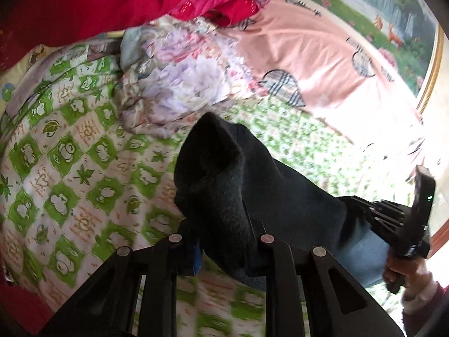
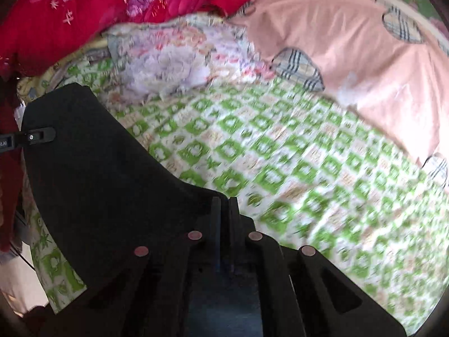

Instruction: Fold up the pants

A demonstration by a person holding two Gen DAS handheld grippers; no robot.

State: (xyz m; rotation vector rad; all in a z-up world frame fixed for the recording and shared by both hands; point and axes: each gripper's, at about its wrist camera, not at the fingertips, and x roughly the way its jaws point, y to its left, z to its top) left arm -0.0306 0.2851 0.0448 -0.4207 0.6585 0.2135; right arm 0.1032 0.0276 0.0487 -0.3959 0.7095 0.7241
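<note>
Item: pants [image 1: 238,185], dark, nearly black, thick napped fabric with a fleecy surface, bunched into a soft rounded peak. A paler blue-grey stretch shows low on the right in my left wrist view.

Left gripper [image 1: 224,241]: black, rigid, ribbed linkage with round metal pins. I read its jaws as clamped on a thick fold of the pants; the cloth rises straight out from between the fingers and fills the gap.

Right gripper [image 2: 224,205]: same build. I see its fingers drawn together, pinching an edge of the pants [image 2: 112,185], which spread away as a broad, smooth dark sheet to the left of the fingertips. In my left view this gripper [image 1: 362,205] shows at the right, gripped by a hand [image 1: 404,275] in a fuzzy sleeve, at the far end of the same dark cloth.

Ground: bed sheet [image 2: 280,168], white cotton-like fabric with a green checker of leaf and cartoon motifs, below the pants.

Beyond: crumpled floral quilt [image 1: 182,84] in lilac and pink; pink sheet [image 1: 308,50] with plaid heart patches; glossy red bedding [image 2: 84,8] with embroidery.
</note>
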